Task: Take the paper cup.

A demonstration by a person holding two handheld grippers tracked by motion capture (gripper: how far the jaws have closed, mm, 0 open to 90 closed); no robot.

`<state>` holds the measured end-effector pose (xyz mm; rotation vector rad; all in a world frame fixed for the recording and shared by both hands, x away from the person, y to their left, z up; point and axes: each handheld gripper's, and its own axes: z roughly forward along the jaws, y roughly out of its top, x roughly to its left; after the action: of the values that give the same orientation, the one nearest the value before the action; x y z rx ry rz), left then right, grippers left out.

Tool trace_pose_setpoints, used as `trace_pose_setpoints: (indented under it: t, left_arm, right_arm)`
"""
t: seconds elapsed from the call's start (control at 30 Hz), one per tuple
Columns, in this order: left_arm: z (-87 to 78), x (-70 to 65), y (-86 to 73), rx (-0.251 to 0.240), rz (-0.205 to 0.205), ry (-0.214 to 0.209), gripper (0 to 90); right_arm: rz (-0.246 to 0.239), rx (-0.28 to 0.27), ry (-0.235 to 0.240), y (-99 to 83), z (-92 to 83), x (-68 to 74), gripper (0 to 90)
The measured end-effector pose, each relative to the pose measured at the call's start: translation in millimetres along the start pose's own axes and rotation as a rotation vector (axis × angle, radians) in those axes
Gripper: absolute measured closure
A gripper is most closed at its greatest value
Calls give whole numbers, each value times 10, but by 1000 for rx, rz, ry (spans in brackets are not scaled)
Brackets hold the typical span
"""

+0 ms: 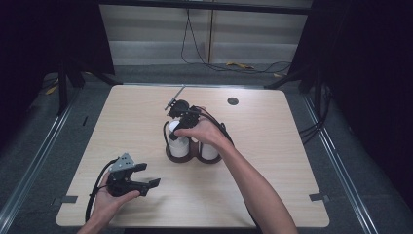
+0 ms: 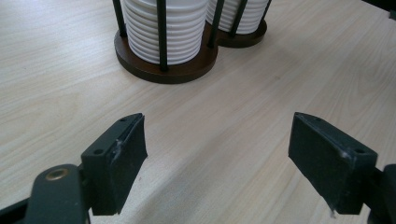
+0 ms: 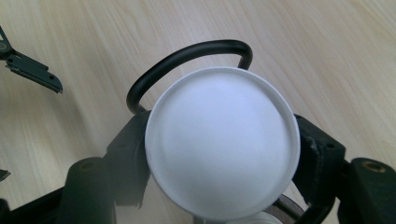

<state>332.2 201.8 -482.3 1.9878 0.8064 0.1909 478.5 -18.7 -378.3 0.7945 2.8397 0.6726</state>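
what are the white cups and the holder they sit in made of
White cups: likely matte paper, judging by the ribbed stacked rims, though thin plastic is possible. Holder base: dark brown, wood-like, smooth finish. Holder rods: thin black, probably coated metal.

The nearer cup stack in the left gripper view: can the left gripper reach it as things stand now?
Probably yes. The left gripper stands open, and bare table lies between it and the nearer cup stack. The holder's black rods may hinder a side grip.

i see a pale wooden table (image 1: pixel 272 161) — on it a dark two-ring cup holder (image 1: pixel 191 156) with white cup stacks (image 2: pixel 167 28), near a small black disc (image 1: pixel 233 101).
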Motion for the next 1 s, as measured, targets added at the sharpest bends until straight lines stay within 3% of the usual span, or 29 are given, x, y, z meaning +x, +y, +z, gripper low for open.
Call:
trace_pose_setpoints:
  t: [1.0]
  left_arm:
    - [30, 0, 6, 13, 4, -5, 192]
  right_arm:
    - [34, -134, 5, -36, -301, -22, 370]
